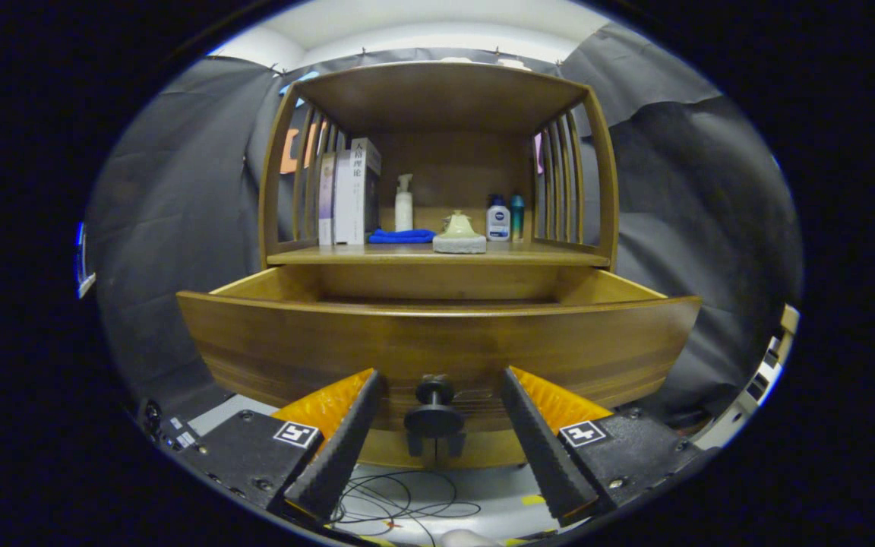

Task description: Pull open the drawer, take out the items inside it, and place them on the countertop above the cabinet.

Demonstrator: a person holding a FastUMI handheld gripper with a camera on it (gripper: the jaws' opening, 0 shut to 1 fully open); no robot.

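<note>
Dark cloth walls all around, and dead ahead is my wooden cabinet (437,190) with its drawer (437,346) pulled out toward me. Warm brown wood, curved front panel, dark round knob (435,410) low in the middle. That knob sits right between my tongs (437,380), which are spread wide and not touching it. Can't see over the drawer front, so no idea what's inside. Up on the desk (437,257) above: some books (349,194) standing at the left, a blue cloth (401,237), a white pump bottle (404,203), a pale ornament on a grey block (459,234), two small bottles (505,219). Cables (399,505) lie on the floor below.
</note>
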